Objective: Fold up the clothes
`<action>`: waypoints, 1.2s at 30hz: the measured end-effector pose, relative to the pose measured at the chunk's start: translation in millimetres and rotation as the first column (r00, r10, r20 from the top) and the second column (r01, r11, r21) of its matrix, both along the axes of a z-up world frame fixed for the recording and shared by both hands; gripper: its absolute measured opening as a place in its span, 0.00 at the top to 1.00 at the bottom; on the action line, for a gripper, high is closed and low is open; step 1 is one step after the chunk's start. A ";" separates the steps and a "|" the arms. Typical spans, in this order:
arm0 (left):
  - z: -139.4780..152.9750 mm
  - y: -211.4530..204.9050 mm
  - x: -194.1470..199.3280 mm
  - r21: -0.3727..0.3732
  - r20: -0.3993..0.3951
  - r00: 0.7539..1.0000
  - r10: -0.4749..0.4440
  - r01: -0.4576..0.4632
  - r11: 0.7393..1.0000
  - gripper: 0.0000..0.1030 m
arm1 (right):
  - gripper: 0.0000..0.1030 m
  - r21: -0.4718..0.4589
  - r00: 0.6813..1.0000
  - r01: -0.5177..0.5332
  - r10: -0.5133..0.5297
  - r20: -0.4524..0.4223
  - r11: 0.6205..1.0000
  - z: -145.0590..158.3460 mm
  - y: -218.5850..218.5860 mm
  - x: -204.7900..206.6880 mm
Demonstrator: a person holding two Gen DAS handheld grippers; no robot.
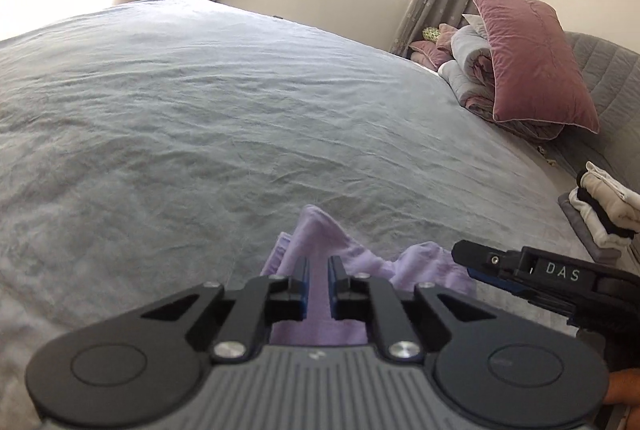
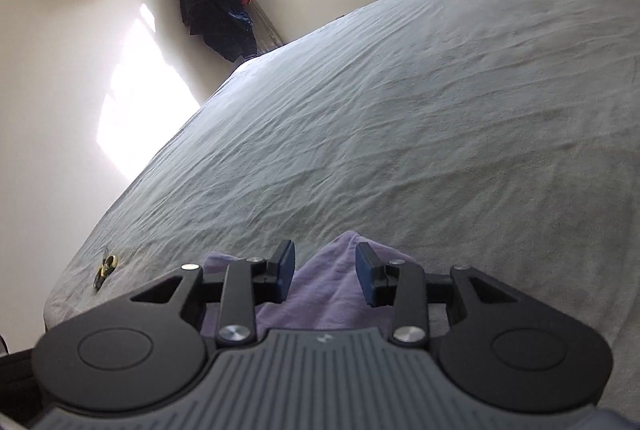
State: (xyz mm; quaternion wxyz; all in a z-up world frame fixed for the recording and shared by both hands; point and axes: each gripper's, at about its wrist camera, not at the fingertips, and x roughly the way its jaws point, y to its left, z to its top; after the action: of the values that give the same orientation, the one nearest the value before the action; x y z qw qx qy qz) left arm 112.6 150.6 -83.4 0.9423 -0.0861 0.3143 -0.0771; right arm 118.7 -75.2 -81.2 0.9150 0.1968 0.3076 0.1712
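Observation:
A lilac garment [image 1: 340,250] lies bunched at the near edge of the grey bed sheet [image 1: 200,110]. My left gripper [image 1: 319,262] is shut on a raised fold of it. My right gripper [image 2: 325,262] is open, its jaws standing either side of a peak of the same lilac garment [image 2: 328,290] without pinching it. The right gripper also shows in the left wrist view [image 1: 472,258], coming in from the right next to the cloth.
A pink pillow [image 1: 532,62] and rolled quilt [image 1: 472,70] sit at the bed's far right. A stack of folded clothes [image 1: 604,210] lies at the right edge. A small dark object [image 2: 105,270] lies on the sheet at left. Dark clothes [image 2: 218,2] hang in the corner.

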 end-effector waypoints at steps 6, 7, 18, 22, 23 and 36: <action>-27.1 -11.7 26.5 0.192 0.080 0.996 -0.045 0.030 0.981 0.92 | 0.64 -0.216 0.995 -0.042 0.061 0.081 0.976 -23.4 23.7 10.6; -30.9 -11.2 28.2 0.207 0.088 0.995 -0.037 0.018 0.978 0.92 | 0.64 -0.234 0.996 -0.031 0.051 0.077 0.972 -28.2 22.5 13.3; -26.4 8.5 30.4 0.159 0.076 0.996 0.055 -0.066 0.985 0.80 | 0.78 -0.207 0.998 0.031 -0.020 0.053 0.978 -38.6 2.4 18.9; -6.5 2.7 13.4 0.171 0.101 0.994 0.030 -0.047 0.984 0.80 | 0.70 -0.211 0.995 0.031 -0.009 0.103 0.977 -23.3 4.6 2.9; -1.9 -0.4 8.5 0.178 0.109 0.994 0.019 -0.038 0.983 0.80 | 0.69 -0.206 0.994 0.028 -0.005 0.113 0.978 -19.3 4.9 -1.4; -11.2 -15.9 -43.9 0.207 0.048 0.999 -0.007 -0.003 0.978 0.79 | 0.64 -0.313 0.982 -0.075 0.126 0.143 0.947 -11.3 27.0 -57.7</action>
State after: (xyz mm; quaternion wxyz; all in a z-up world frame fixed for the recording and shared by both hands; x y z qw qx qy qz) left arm 68.7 134.7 -94.6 0.9534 0.0148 0.2977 -0.0470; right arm 61.0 -48.2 -92.5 0.9464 0.0220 0.2650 0.1834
